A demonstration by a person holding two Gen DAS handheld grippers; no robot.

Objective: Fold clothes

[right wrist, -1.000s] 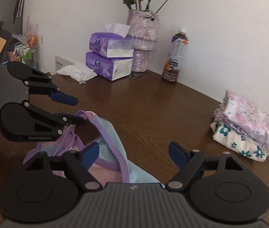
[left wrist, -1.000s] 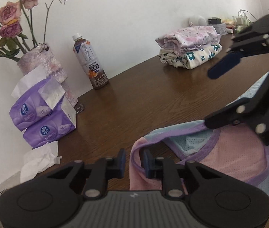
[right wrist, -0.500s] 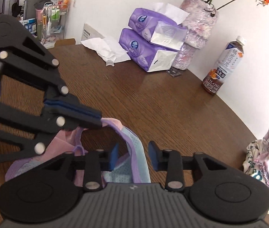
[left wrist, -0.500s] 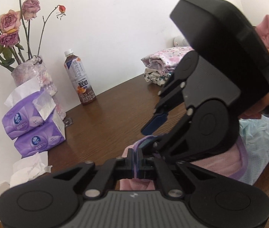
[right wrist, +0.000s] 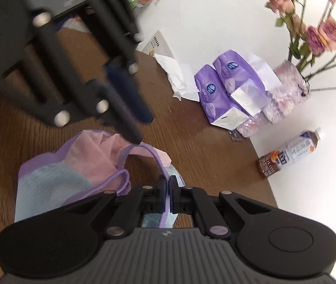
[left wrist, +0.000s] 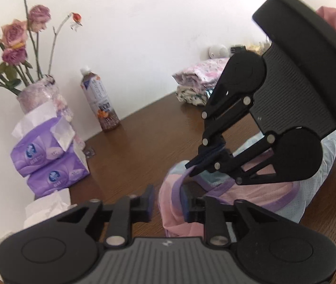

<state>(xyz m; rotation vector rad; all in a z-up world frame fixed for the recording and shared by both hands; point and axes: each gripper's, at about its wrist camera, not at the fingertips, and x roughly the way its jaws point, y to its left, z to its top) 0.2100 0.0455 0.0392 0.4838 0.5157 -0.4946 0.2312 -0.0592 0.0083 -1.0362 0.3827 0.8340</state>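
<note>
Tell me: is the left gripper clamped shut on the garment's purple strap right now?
No, the left gripper has just been opening, and the garment sits loosely between its pads.

Two tissue packs (left wrist: 49, 163), one bottle (left wrist: 100, 103)

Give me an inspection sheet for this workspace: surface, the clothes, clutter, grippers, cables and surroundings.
Surface: brown wooden table, bare in the middle.
Job's things: pink and blue garment with purple trim, crumpled near the table's front; pile of folded clothes at the far side.
Clutter: two purple tissue packs stacked, loose tissue, vase of dried roses, drink bottle standing upright.
Grippers: right gripper shut on the garment's purple trim, its jaws having just closed; left gripper has just opened, a fold of garment lying between its jaws.
Cables: nothing seen.
Surroundings: white wall behind the table; small items beyond the folded clothes, too blurred to name.
</note>
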